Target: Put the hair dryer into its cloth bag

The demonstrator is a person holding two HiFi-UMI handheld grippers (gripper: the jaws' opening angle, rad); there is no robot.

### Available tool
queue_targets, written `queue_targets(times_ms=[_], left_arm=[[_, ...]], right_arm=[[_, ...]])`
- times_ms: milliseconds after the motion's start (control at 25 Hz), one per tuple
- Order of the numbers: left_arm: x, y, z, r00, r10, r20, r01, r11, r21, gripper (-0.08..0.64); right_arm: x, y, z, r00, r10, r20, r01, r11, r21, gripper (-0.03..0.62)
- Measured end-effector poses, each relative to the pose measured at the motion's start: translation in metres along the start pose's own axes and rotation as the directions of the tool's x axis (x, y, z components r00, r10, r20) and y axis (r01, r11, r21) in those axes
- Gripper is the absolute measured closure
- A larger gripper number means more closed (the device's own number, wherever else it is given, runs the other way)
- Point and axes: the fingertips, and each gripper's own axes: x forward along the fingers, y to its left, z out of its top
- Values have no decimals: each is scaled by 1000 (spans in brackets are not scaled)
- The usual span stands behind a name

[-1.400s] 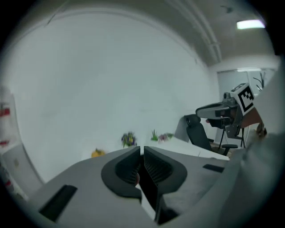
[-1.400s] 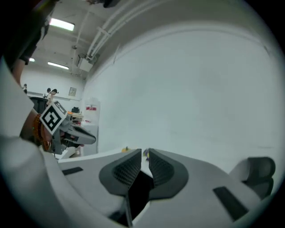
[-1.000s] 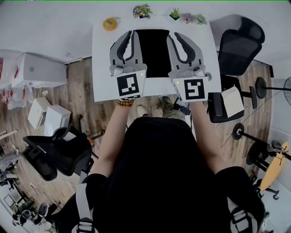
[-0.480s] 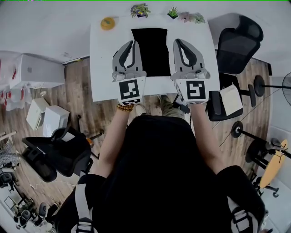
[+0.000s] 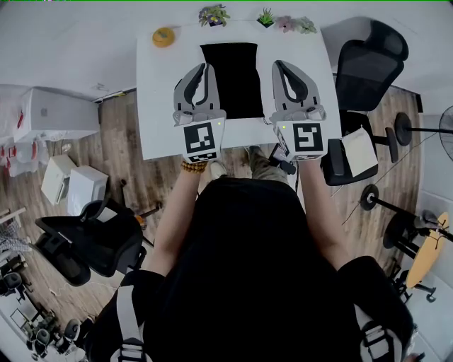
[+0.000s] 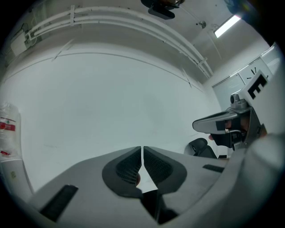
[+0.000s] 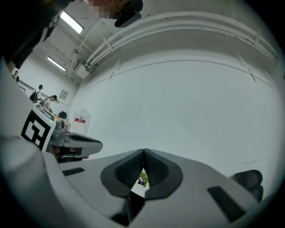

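Observation:
A flat black cloth bag (image 5: 230, 78) lies in the middle of the white table (image 5: 159, 106) in the head view. No hair dryer shows in any view. My left gripper (image 5: 204, 68) hovers over the bag's left edge, shut and empty; its own view shows the jaws (image 6: 142, 148) nearly touching, facing a white wall. My right gripper (image 5: 277, 65) hangs just right of the bag, shut with nothing in it, jaws (image 7: 144, 151) meeting at the tips. Each gripper shows at the side of the other's view: the right gripper (image 6: 222, 124), the left gripper (image 7: 75, 143).
A yellow round object (image 5: 163, 36) and small potted plants (image 5: 214, 14) (image 5: 266, 17) (image 5: 297, 25) line the table's far edge. A black office chair (image 5: 368, 63) stands right of the table, another chair (image 5: 85, 240) at lower left, white boxes (image 5: 49, 113) at left.
Both grippers have sunk toward the table and look smaller in the head view, uncovering more of the black bag. The right gripper's jaws have closed.

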Motion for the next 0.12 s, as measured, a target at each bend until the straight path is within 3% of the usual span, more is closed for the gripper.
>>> queue_targets(times_ms=[120], left_arm=[[2,-2,-4,1000,-4,-25,4,1000,7,524]], right_arm=[[1,-3,-5,1000,9,-11,-9,1000,-10,563]])
